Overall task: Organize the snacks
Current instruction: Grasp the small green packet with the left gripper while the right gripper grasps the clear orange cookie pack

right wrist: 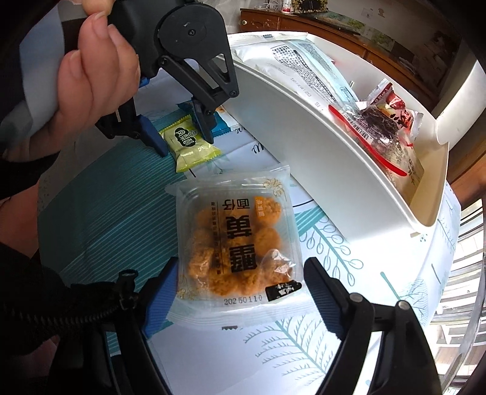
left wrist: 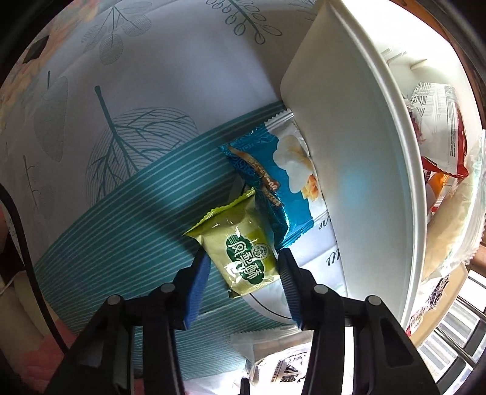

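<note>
A small green snack packet point(left wrist: 243, 258) point(right wrist: 188, 145) lies on the leaf-print tablecloth point(left wrist: 136, 91). My left gripper point(left wrist: 243, 253) point(right wrist: 185, 145) points down over it, its blue pads point(left wrist: 197, 288) against the packet's two sides. A blue popcorn packet point(left wrist: 273, 170) lies just beyond, tucked against the white bin point(left wrist: 349, 152) point(right wrist: 303, 152). In the right wrist view a clear pack of orange pastries point(right wrist: 240, 243) lies flat on the cloth. My right gripper point(right wrist: 241, 261) is open and straddles it; the left pad brushes the wrapper edge, the right pad stands apart.
The white bin holds a red snack packet point(right wrist: 391, 109) point(left wrist: 437, 130), a large white pouch point(right wrist: 303, 60) and other packets. A person's hand point(right wrist: 97, 76) grips the left tool. A wooden cabinet point(right wrist: 334, 27) stands behind the table. The table edge runs at the right.
</note>
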Motion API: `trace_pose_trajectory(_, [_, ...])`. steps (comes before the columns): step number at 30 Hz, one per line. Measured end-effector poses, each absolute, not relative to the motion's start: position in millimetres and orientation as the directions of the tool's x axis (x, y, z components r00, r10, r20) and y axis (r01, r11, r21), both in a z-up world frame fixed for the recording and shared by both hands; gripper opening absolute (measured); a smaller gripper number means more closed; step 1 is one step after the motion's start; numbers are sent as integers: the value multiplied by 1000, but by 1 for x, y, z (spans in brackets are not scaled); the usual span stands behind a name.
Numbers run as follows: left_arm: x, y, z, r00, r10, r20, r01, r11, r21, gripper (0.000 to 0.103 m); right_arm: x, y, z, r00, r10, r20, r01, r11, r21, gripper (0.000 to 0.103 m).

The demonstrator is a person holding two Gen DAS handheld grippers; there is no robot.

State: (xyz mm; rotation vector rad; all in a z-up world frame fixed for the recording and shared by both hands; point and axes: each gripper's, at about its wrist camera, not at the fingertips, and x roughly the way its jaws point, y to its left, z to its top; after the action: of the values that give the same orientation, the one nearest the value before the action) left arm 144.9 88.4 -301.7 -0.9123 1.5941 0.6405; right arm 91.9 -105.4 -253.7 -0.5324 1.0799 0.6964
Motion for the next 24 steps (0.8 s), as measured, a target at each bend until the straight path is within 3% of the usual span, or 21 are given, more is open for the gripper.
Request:
trace_pose_trajectory(20, [99, 85, -285, -71, -264, -962, -831, 549, -90, 39, 82, -119, -249, 297, 175, -939, -661, 747, -70, 76])
trace_pose_trajectory(21, [96, 86, -283, -67, -266, -962, -830, 550, -94, 39, 82, -118, -250, 293, 174, -940, -656, 752, -65, 72])
trace_pose_trajectory(22, [93, 87, -280, -64, -267, -962, -829, 550, -98, 39, 80, -119, -248, 269, 206, -941, -666, 745, -27, 49])
trace_pose_trajectory(24, [84, 88, -275, -58, -265, -963, -825, 555, -103, 39, 75, -119, -241, 294, 203, -934, -661, 749, -45, 39])
